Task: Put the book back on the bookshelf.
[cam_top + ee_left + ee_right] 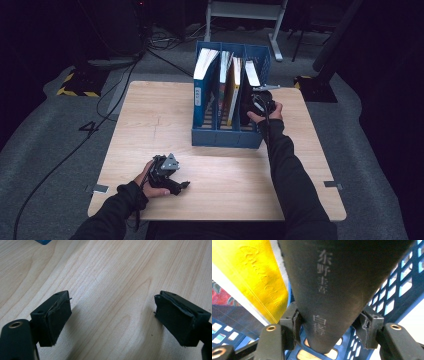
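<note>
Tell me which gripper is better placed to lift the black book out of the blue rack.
Right. The right gripper already has its fingers pressed on both sides of the black book in the blue rack. The left gripper is open over bare table, well short of the rack.

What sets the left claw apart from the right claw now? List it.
The left claw is open with bare table between its pads; the right claw is shut on the black book's spine.
The left claw rests low on the tabletop near the person; the right claw reaches into the blue file rack.
Both have black padded jaws.
</note>
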`<state>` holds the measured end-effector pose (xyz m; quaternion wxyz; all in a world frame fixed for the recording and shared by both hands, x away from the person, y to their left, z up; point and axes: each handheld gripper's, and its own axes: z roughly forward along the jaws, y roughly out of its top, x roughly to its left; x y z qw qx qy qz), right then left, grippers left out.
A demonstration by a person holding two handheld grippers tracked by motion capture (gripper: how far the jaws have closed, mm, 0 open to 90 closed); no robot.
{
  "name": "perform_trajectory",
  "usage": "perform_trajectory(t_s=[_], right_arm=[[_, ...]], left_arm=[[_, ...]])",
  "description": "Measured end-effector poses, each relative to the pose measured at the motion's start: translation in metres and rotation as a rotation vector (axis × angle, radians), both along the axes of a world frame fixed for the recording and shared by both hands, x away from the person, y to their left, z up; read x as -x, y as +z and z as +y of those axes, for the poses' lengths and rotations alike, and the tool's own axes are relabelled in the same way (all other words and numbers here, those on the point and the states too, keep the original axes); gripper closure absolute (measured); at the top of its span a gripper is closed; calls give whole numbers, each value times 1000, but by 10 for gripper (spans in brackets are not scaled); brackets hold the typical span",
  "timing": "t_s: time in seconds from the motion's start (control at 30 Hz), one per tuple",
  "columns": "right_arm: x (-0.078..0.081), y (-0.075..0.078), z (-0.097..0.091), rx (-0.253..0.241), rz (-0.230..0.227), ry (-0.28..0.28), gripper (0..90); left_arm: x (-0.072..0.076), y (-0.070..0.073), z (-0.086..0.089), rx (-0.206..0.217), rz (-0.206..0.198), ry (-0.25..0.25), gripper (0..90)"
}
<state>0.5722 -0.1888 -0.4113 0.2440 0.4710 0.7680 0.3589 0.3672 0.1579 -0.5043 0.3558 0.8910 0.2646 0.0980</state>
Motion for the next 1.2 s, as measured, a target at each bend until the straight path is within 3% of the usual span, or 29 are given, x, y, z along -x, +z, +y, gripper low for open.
perform_trajectory(t_s=[0.6, 1.2], right_arm=[[6, 1, -1, 43, 8, 4, 397], [25, 13, -9, 129, -20, 39, 318]], left_arm=[[0, 0, 0, 0, 0, 0, 133], [0, 0, 0, -2, 1, -1, 132]])
